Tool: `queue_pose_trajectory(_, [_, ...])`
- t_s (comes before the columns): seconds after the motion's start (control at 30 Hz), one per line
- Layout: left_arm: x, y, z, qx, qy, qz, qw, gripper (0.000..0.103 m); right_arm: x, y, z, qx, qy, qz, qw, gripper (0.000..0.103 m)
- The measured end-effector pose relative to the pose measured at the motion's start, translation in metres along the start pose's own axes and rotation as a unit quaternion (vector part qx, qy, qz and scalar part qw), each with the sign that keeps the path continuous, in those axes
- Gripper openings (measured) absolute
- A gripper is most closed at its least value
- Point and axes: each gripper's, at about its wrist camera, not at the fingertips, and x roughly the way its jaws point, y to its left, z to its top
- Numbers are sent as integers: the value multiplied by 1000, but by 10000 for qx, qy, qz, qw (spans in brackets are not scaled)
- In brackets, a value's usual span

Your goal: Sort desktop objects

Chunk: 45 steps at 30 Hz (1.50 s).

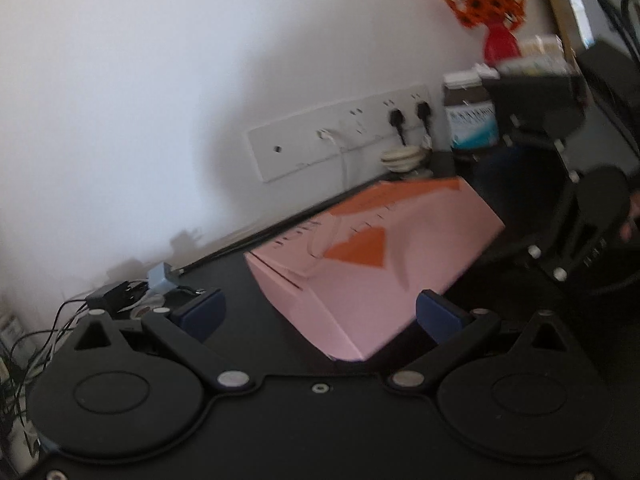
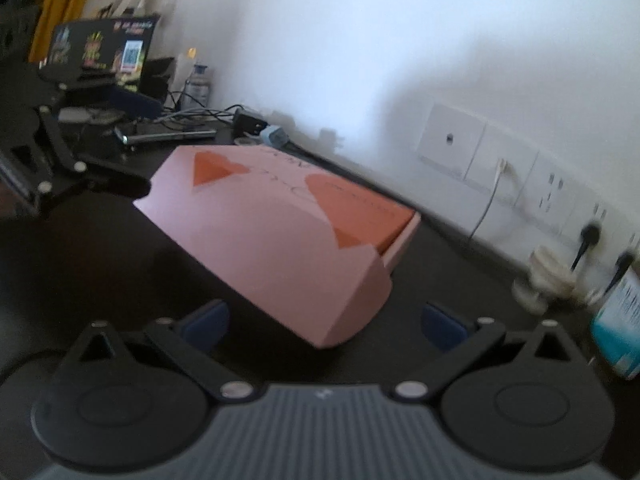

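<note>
A pink cardboard box [image 1: 372, 256] with orange patches lies on the dark desk [image 1: 248, 320] near the wall. It also shows in the right wrist view [image 2: 276, 240], with its orange end slightly open. My left gripper [image 1: 320, 316] is open, its blue pads on either side of the box's near corner, not touching. My right gripper [image 2: 326, 324] is open at the box's other near corner, also apart from it. The right gripper shows at the right in the left wrist view [image 1: 560, 184]; the left gripper shows at the left in the right wrist view [image 2: 52, 152].
A wall socket strip [image 1: 340, 136] with plugged cables runs behind the box. A coiled white cable [image 1: 402, 158], a blue-labelled jar [image 1: 472, 120] and a red vase of orange flowers [image 1: 500, 40] stand at the back. Chargers and wires [image 1: 120, 296] lie left. A dark sticker-covered box [image 2: 100, 48] stands far left.
</note>
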Motion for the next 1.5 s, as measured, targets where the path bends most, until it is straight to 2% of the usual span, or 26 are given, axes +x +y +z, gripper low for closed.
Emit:
queue_pose_trajectory(0.1, [0, -8, -2, 168, 66, -405, 9990, 103, -5, 14, 1, -431, -262, -238, 9984, 98])
queue_pose_trajectory(0.2, [2, -18, -4, 434, 102, -500, 9978, 103, -11, 21, 1, -618, -410, -284, 9968, 93])
queue_pose_trajectory(0.43, [3, -25, -8, 930, -44, -360, 9950, 103, -6, 25, -6, -1152, -231, -330, 9925, 93])
queue_pose_trajectory(0.53, [4, -18, -9, 928, -54, -420, 9948, 103, -4, 23, -7, -1240, -266, -279, 9915, 93])
queue_pose_trajectory(0.67, [12, -18, -13, 1030, 26, -276, 9943, 102, 2, 20, -7, -1291, -287, -254, 9909, 91])
queue_pose_trajectory(0.7, [14, -18, -14, 1031, 53, -269, 9943, 101, 4, 19, -8, -1282, -276, -243, 9911, 90])
queue_pose_trajectory(0.77, [16, -18, -15, 1030, 103, -269, 9943, 98, 7, 16, -9, -1217, -240, -173, 9921, 78])
queue_pose_trajectory(0.93, [22, -17, -14, 1056, 99, -135, 9943, 91, 8, 9, -13, -995, -296, -154, 9945, 65])
queue_pose_trajectory(1.13, [24, -12, -13, 1054, -77, 121, 9943, 77, -1, -2, -12, -716, -453, 2, 9964, 56])
queue_pose_trajectory(1.2, [23, -12, -11, 995, -55, 47, 9950, 59, -4, -7, -11, -557, -485, 97, 9972, 54])
queue_pose_trajectory(1.23, [23, -12, -11, 965, -45, 16, 9953, 56, -5, -9, -10, -472, -493, 147, 9976, 53])
queue_pose_trajectory(1.5, [11, -18, -9, 896, 76, 117, 9959, 56, -21, -25, -3, 256, -499, 515, 9971, 44])
